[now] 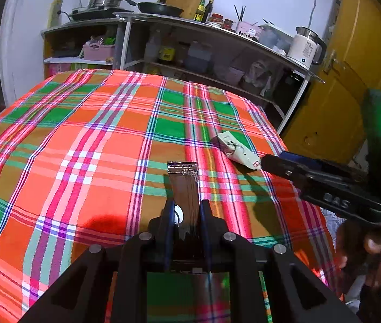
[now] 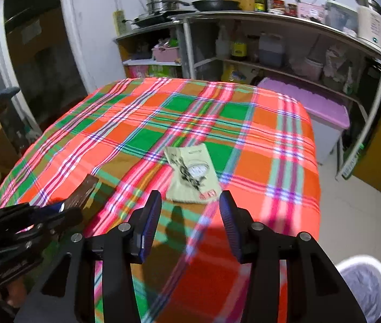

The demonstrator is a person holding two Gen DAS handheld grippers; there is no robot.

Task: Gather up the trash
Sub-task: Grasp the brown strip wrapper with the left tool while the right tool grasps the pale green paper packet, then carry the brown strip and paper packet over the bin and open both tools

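Left gripper: we hold its jaws narrow, pinched on a brown foil wrapper that sticks out forward above the plaid tablecloth.
Right gripper: we carry its jaws about half wide with nothing between them, above the near edge of the cloth.
Remaining trash: a pale printed packet lies flat on the cloth, just ahead of the right fingertips and apart from them.
Step in hand: we judge it to be the approach to the packet with the right gripper.
Technique: we lower one pad toward the near edge of the packet, since it lies flat and thin; we close only once both pads bracket that edge, and we avoid pinching the cloth.
Left side: we keep the wrapper clamped and clear of the right gripper's path.
Hard to make out: the right wrist view is motion-blurred, so the packet's print is unreadable.
Not seen: no clearly identifiable trash bin.
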